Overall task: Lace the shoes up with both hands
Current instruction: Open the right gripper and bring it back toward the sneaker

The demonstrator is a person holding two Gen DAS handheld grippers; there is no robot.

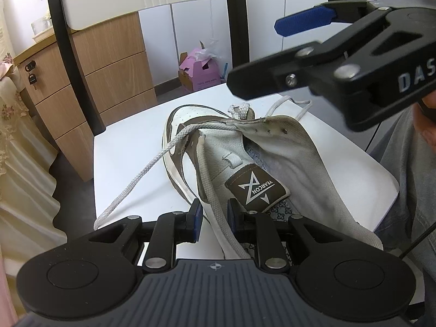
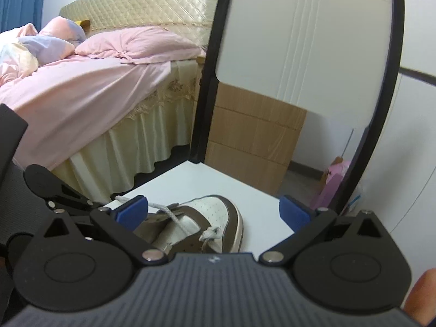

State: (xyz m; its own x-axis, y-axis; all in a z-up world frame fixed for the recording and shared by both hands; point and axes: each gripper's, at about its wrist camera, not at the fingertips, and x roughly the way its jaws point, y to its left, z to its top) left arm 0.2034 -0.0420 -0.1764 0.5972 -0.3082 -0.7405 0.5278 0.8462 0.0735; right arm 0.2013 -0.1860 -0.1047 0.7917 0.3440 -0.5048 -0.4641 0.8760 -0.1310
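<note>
A white and brown sneaker (image 1: 190,125) lies on a white chair seat (image 1: 128,152), toe pointing away, tongue (image 1: 256,188) laid open. A loose white lace (image 1: 141,174) runs from the front eyelets off to the left; another end (image 1: 288,103) trails by the toe. My left gripper (image 1: 214,216) is at the shoe's opening, its blue pads pressing the shoe's side wall. Above the toe hovers my right gripper (image 1: 256,54), wide open with nothing between its fingers. In the right wrist view, the right gripper (image 2: 214,211) frames the shoe's toe (image 2: 218,212) and the lace (image 2: 177,220).
The chair's black frame and white backrest (image 2: 299,35) rise just behind the shoe. A wooden drawer unit (image 1: 109,81) and a pink box (image 1: 201,70) stand beyond. A bed with pink covers (image 2: 81,87) lies to the left. A grey sleeve (image 1: 403,150) is at the right.
</note>
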